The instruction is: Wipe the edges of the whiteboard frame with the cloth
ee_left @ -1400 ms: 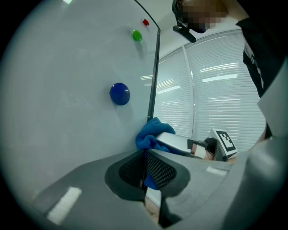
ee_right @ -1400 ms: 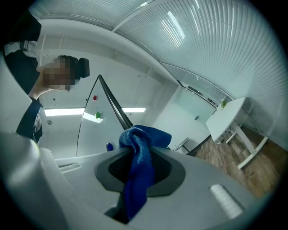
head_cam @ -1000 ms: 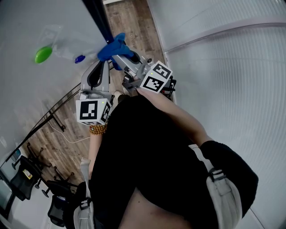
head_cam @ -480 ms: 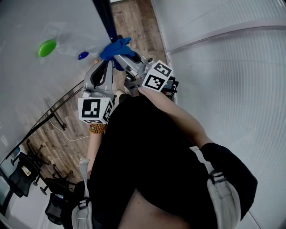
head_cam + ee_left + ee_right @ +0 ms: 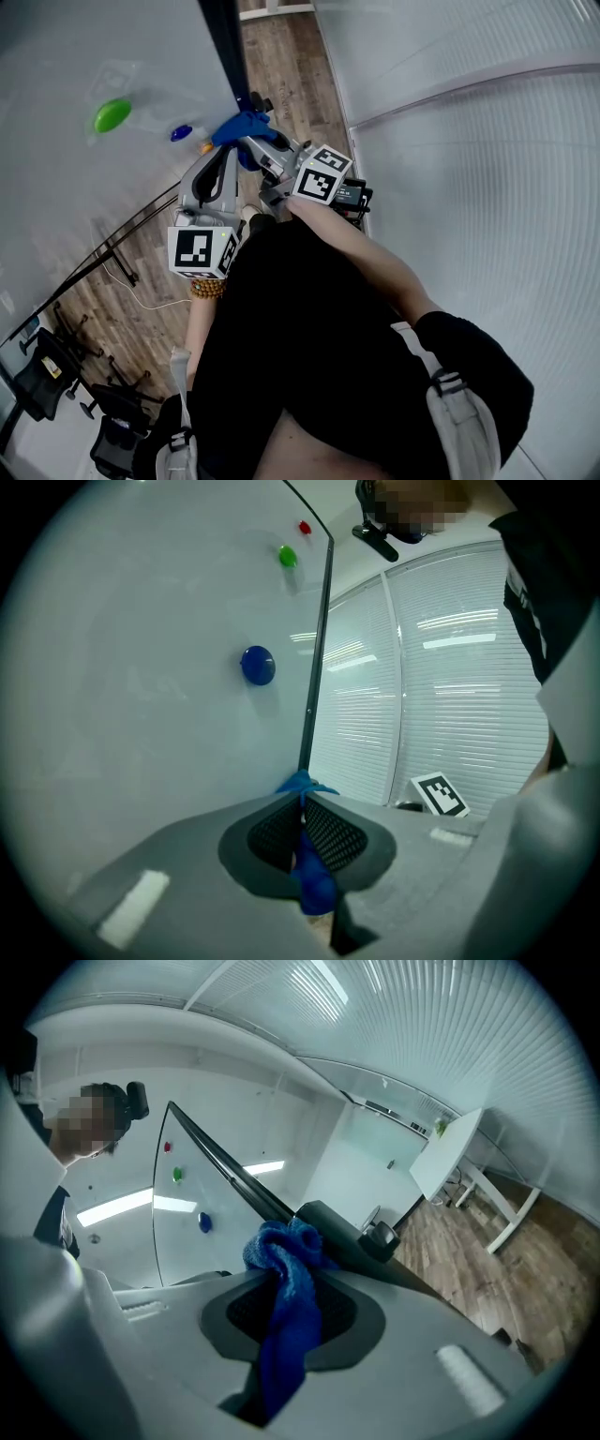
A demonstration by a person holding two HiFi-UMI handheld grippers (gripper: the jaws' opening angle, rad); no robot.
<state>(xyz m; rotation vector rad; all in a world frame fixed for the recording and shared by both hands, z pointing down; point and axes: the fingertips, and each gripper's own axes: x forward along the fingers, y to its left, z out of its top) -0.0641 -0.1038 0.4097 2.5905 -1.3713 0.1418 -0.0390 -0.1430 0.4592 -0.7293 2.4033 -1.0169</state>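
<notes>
Your left gripper (image 5: 302,806) and right gripper (image 5: 284,1279) are both closed tight on the blue cloth (image 5: 241,127). In the head view the cloth is bunched at 11 o'clock from your right marker cube (image 5: 322,176). It appears to touch the dark whiteboard frame (image 5: 219,47), though it's hard to tell.

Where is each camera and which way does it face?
Head view: on the head, steeply down; torso, left gripper, right gripper.
Left gripper view: on its gripper, up along the whiteboard frame; person's black top at right.
Right gripper view: on its gripper, toward the frame and room; person at left.
All three show the cloth, clamped by both.
</notes>
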